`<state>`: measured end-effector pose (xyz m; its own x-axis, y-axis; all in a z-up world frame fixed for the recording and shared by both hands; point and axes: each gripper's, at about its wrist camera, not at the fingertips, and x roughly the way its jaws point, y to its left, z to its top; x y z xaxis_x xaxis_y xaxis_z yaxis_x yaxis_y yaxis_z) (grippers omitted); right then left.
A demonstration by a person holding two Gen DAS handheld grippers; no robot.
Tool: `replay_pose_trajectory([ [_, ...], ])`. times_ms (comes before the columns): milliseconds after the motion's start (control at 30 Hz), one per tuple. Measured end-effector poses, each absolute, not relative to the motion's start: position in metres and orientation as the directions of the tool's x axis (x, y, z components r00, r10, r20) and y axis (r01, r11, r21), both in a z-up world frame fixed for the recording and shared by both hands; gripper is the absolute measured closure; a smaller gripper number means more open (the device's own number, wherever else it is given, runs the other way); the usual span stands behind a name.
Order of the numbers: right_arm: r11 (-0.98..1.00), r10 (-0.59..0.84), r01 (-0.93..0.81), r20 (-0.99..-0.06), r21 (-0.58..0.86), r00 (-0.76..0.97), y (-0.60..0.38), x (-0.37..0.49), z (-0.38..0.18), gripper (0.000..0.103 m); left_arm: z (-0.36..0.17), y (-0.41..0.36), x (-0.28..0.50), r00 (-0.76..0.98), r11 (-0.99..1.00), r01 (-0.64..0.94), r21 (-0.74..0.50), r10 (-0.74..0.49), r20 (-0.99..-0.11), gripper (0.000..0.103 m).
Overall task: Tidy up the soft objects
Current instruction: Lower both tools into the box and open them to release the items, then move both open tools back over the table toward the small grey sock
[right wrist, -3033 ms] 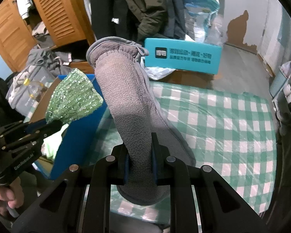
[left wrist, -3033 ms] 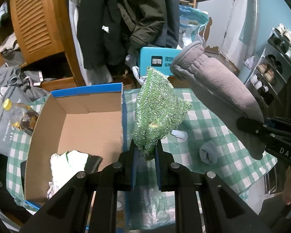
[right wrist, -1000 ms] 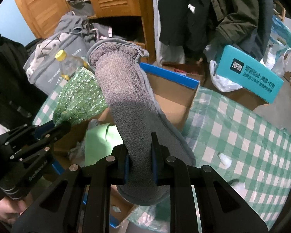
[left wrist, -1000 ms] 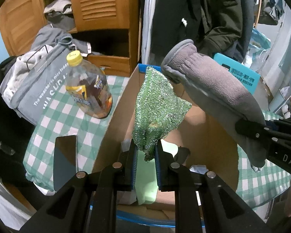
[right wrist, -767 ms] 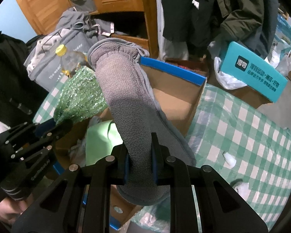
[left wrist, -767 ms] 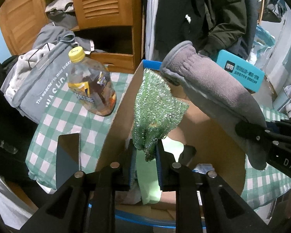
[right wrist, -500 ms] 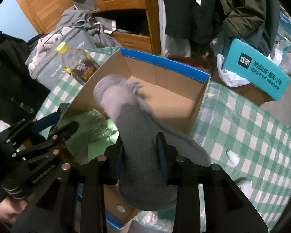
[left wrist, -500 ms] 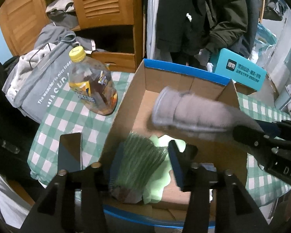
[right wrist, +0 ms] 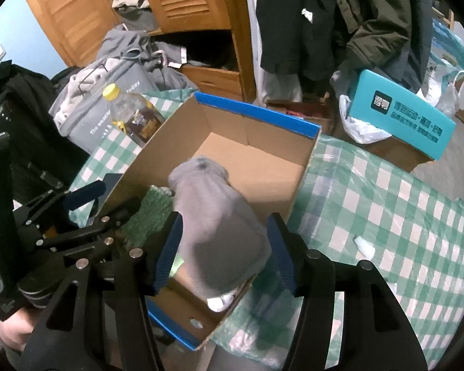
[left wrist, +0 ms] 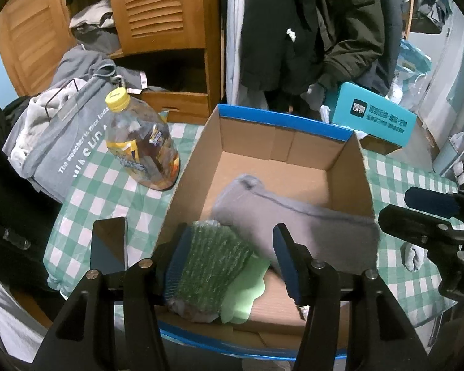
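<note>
An open cardboard box (left wrist: 281, 142) with a blue rim stands on the green checked table; it also shows in the right wrist view (right wrist: 256, 142). A green sparkly cloth (left wrist: 210, 266) and a grey fleece sock (left wrist: 297, 225) lie in the box, released. The sock also shows in the right wrist view (right wrist: 216, 235), draped over the box's near wall, with the green cloth (right wrist: 148, 213) beside it. My left gripper (left wrist: 232, 262) is open above the box's near edge. My right gripper (right wrist: 222, 253) is open just behind the sock.
A yellow-capped bottle (left wrist: 139, 148) and a dark phone (left wrist: 108, 247) sit left of the box. A small grey sock (left wrist: 414, 253) and white scraps (right wrist: 365, 247) lie on the cloth to the right. A teal box (left wrist: 374, 117) and hanging coats stand behind.
Both grippers carried their items leftward to over the box, then opened. The green cloth and the grey sock dropped into the box.
</note>
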<state>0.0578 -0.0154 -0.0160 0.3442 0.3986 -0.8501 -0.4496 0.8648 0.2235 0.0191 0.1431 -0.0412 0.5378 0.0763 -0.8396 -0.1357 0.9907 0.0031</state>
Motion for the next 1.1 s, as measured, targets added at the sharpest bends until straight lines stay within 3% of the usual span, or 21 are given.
replay_pose_trajectory([
  [733, 0.912, 0.340, -0.360, -0.857, 0.199, 0.387, -0.083, 0.048, -0.020, 0.038, -0.030, 0.077, 0.017, 0.557, 0.999, 0.005, 0.050, 0.039, -0.829, 0.040],
  [1100, 0.929, 0.322, -0.306, -0.858, 0.206, 0.400, -0.123, 0.044, -0.024, 0.037, -0.027, 0.041, 0.016, 0.565, 0.995, 0.064, 0.083, 0.032, -0.825, 0.027],
])
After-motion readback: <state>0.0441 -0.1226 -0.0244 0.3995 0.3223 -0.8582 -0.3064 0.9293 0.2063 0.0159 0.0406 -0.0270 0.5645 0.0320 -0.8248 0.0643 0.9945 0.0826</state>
